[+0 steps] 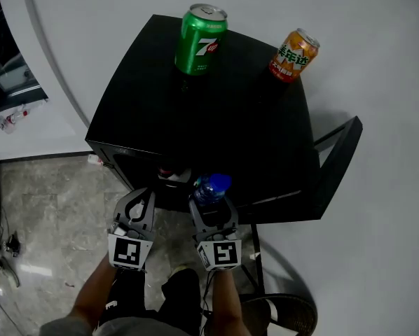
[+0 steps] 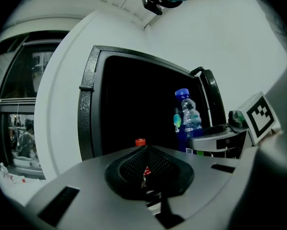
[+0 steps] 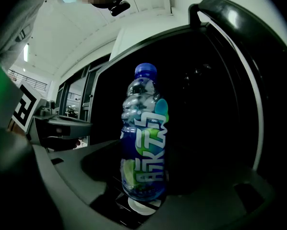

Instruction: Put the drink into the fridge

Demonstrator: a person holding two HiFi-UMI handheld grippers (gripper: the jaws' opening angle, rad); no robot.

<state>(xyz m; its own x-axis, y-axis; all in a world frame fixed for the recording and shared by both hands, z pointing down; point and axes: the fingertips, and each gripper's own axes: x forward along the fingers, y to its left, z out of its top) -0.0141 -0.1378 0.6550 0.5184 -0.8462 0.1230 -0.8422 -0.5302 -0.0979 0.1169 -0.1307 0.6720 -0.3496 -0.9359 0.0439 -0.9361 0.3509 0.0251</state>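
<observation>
Gripped only around its lower part by the right hand-held gripper, the bottle could, I judged, tilt in the jaws or catch its cap on the upper edge of the fridge, just in front of whose dark opening it stood. It was an upright clear drink with a blue cap and a blue-and-green label. Beside it the left hand-held gripper had its jaws closed on nothing, and a green can and an orange can stood on the fridge top.
</observation>
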